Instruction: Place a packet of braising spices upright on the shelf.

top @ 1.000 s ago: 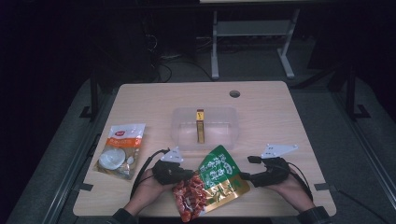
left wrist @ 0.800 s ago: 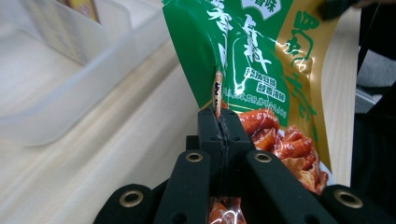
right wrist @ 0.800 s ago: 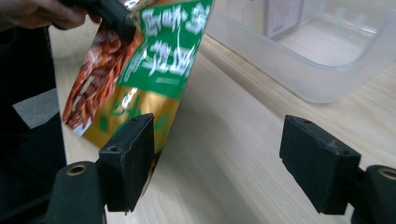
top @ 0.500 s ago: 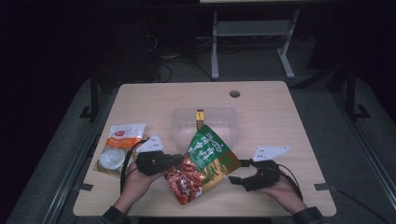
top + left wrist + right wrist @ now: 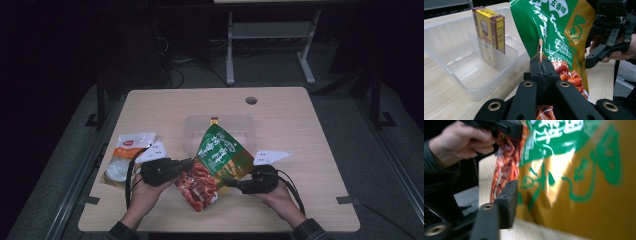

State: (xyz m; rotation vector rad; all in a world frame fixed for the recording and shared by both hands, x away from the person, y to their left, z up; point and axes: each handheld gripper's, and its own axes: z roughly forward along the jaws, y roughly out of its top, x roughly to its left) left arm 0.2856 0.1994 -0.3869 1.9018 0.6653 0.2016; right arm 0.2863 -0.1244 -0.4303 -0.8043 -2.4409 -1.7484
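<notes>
Lifted and tipped further since half a second ago: green and gold snack bag [image 5: 216,162], now raised off the table [image 5: 310,150] with its top leaning toward the bin.

Nearest, at 6 o'clock in the high view, two hands and their claws. Left claw [image 5: 541,72] clenched on the bag's side seam, jaws pressed together on the foil. Right claw [image 5: 229,183] against the bag's lower right edge; in the right gripper view one jaw visible beside the foil, closure impossible to tell.

Farther, at 12 o'clock from the bag, clear plastic bin [image 5: 192,135] holding an upright yellow box [image 5: 489,27] against its divider. At 9 o'clock, orange and white packet [image 5: 127,155] flat on the table.

Likely aim: bag into the bin. Best done keeping the seam pinched, clearing the near rim, lowering beside the box without knocking it.
</notes>
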